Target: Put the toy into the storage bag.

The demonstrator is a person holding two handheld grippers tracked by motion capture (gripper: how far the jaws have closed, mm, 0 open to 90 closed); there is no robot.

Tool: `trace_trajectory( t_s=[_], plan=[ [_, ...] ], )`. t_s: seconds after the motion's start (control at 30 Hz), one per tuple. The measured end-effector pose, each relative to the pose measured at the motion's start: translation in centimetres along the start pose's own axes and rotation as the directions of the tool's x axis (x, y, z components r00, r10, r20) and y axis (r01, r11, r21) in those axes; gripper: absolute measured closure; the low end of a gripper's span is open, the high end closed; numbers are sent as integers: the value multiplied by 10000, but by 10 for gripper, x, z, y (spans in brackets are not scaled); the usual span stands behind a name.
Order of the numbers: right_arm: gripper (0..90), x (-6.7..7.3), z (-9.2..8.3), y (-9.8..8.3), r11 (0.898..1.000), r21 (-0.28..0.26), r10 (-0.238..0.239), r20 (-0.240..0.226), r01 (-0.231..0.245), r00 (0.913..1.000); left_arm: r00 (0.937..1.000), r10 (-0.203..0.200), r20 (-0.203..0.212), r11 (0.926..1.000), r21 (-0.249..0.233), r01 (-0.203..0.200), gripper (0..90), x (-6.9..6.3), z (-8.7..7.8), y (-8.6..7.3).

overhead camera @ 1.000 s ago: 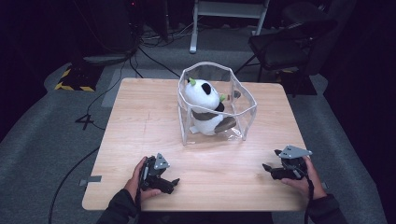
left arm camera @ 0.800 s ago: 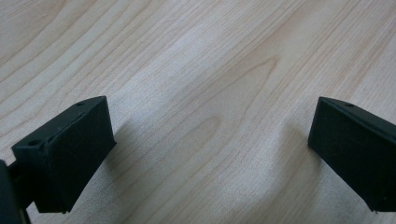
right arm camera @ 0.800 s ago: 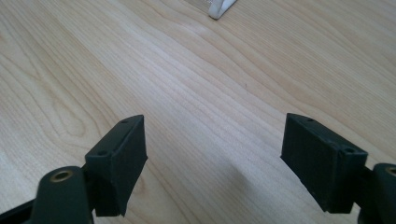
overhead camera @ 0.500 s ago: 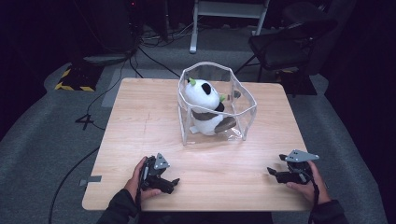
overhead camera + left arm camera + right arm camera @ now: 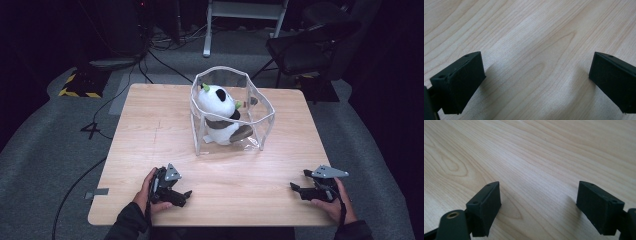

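The plush panda sits inside the clear container at the table's far middle, well apart from both claws; left gripper spread, empty; right gripper spread, jaws just opening, empty.

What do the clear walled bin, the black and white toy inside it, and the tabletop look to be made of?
Clear walled bin: thin transparent plastic, glossy; the toy shows through it. Black and white panda toy: soft plush fabric, matt and fuzzy-edged. Light tabletop: pale wood or wood-look laminate, satin, with visible grain lines.
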State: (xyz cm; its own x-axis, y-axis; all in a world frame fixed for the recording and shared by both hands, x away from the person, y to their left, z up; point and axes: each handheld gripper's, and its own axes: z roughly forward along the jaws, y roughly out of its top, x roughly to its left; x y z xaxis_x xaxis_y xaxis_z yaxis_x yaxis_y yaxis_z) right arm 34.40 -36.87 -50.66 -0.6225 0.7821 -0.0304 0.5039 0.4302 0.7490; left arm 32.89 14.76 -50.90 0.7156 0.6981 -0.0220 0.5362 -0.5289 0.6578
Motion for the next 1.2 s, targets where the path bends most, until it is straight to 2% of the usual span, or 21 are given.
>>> trace_trajectory(
  t_s=[0.07,1.2],
  plan=[
    [194,-2,0,-1,9998,71,202,-60,-202,9998,10000,1,22,10000,-3,-1,2,0,0,0],
    [192,-5,3,2,10000,40,66,-178,-66,9998,9999,0,-126,10000,-20,-1,4,0,0,1]
  ],
)
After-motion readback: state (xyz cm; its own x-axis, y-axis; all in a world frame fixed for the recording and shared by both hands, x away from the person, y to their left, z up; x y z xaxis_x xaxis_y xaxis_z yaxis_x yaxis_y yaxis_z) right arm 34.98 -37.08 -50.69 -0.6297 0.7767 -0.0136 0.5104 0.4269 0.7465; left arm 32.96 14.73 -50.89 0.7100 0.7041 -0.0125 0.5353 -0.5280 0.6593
